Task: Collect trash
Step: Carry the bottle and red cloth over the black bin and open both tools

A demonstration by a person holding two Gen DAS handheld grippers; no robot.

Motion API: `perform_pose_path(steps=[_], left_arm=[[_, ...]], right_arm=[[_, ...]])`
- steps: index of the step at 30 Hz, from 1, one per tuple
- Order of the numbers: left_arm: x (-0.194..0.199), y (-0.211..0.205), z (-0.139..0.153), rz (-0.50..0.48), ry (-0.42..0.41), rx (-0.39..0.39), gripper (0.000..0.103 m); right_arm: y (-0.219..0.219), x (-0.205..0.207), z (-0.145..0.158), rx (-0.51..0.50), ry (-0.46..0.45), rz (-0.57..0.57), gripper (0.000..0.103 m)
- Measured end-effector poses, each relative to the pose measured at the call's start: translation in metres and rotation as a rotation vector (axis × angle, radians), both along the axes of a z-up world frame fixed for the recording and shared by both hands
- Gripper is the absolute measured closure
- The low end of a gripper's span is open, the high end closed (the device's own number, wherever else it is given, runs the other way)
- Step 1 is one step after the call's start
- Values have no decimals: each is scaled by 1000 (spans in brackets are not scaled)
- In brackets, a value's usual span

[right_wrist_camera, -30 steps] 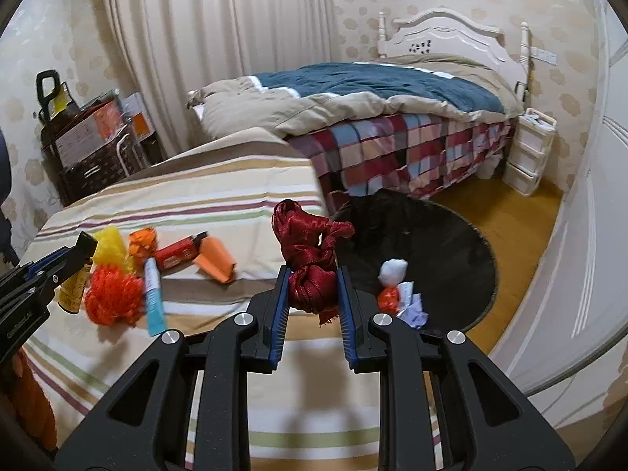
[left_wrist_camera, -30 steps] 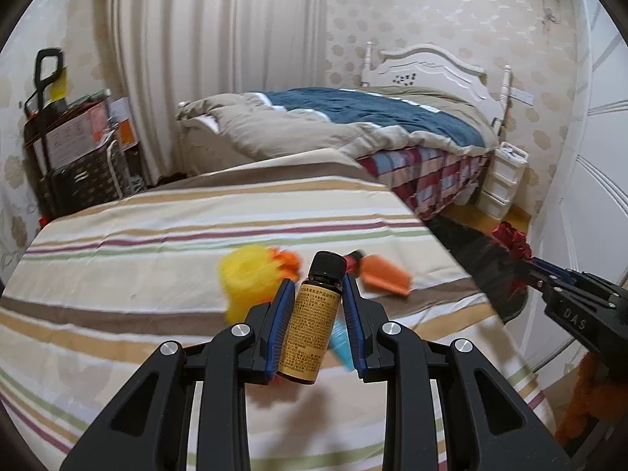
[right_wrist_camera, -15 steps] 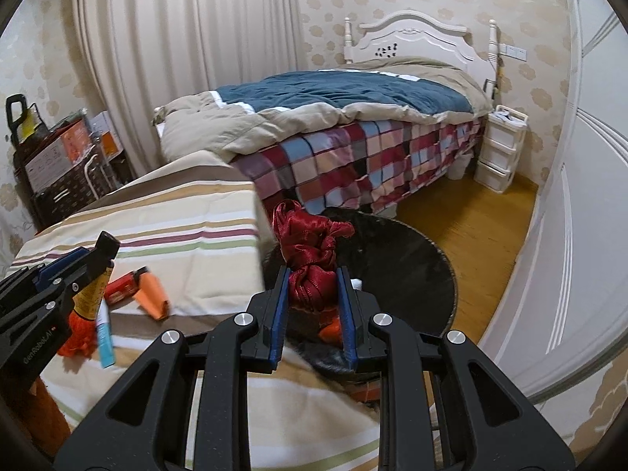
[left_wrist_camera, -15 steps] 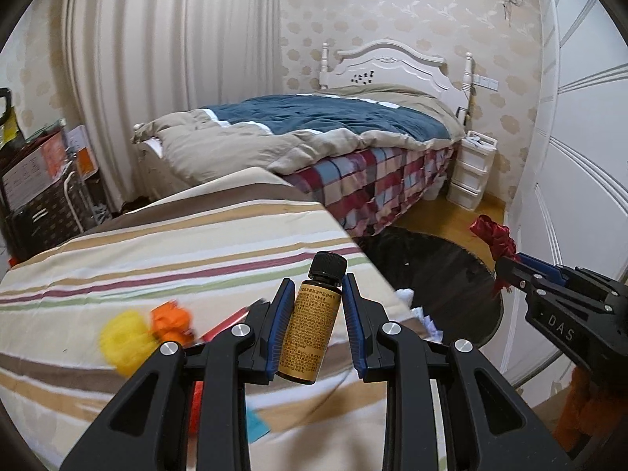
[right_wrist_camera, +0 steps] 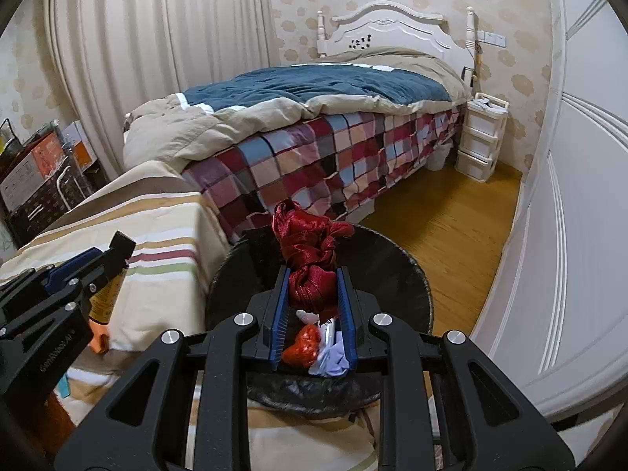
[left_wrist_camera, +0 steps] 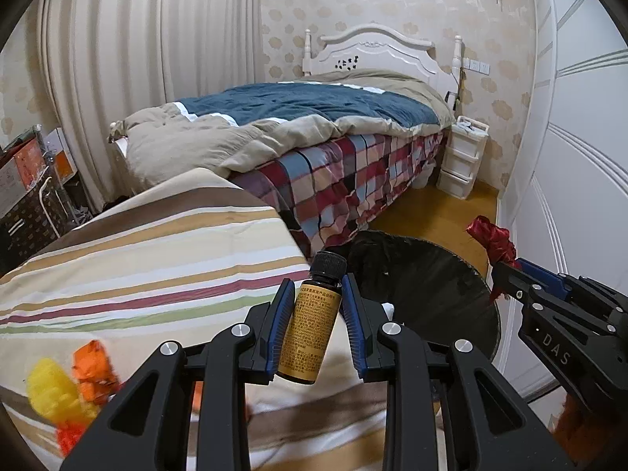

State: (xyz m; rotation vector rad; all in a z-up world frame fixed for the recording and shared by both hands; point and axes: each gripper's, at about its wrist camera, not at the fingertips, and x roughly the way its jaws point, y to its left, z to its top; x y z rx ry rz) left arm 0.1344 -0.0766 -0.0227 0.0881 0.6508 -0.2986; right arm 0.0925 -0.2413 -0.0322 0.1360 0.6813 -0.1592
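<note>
My left gripper [left_wrist_camera: 317,325] is shut on a small brown bottle [left_wrist_camera: 314,329] with a black cap and yellow label, held over the right edge of the striped table. My right gripper [right_wrist_camera: 312,306] is shut on a red ribbon bundle [right_wrist_camera: 310,259] and holds it above the black-lined trash bin [right_wrist_camera: 412,274]. Inside the bin lie an orange scrap [right_wrist_camera: 302,347] and a white-blue wad [right_wrist_camera: 331,359]. The right gripper with the ribbon also shows in the left wrist view [left_wrist_camera: 506,271], beside the bin [left_wrist_camera: 431,274]. The left gripper and bottle show in the right wrist view [right_wrist_camera: 106,274].
A yellow pompom [left_wrist_camera: 55,388] and orange scraps [left_wrist_camera: 92,369] lie on the striped tablecloth [left_wrist_camera: 157,267]. A bed with a plaid skirt [right_wrist_camera: 333,157] stands behind the bin. White drawers [right_wrist_camera: 482,137] and a white wardrobe door [right_wrist_camera: 581,216] are at the right.
Both grippers have swung right, away from the table's trash. The right gripper now holds the ribbon over the bin. The left gripper has carried the bottle to the table's right edge.
</note>
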Motion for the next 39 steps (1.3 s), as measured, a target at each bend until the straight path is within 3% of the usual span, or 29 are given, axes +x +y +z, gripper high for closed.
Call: perform_pose_path(steps=[21, 25, 26, 28, 31, 39], left_arm=[[53, -54, -29, -7, 43, 80, 74], [58, -56, -31, -14, 57, 85, 73], [58, -56, -31, -12, 56, 84, 70], [57, -55, -30, -7, 46, 84, 48], [55, -55, -28, 0, 28, 81, 34], [47, -58, -21, 13, -9, 107, 22]], right_arm=[[-34, 42, -30, 33, 39, -34, 80], [-37, 44, -35, 38, 44, -40, 75], [-37, 45, -36, 39, 47, -42, 68], [-39, 46, -37, 39, 47, -55, 56], [-42, 43, -37, 38, 41, -71, 54], [-45, 33, -28, 14, 19, -104, 42]])
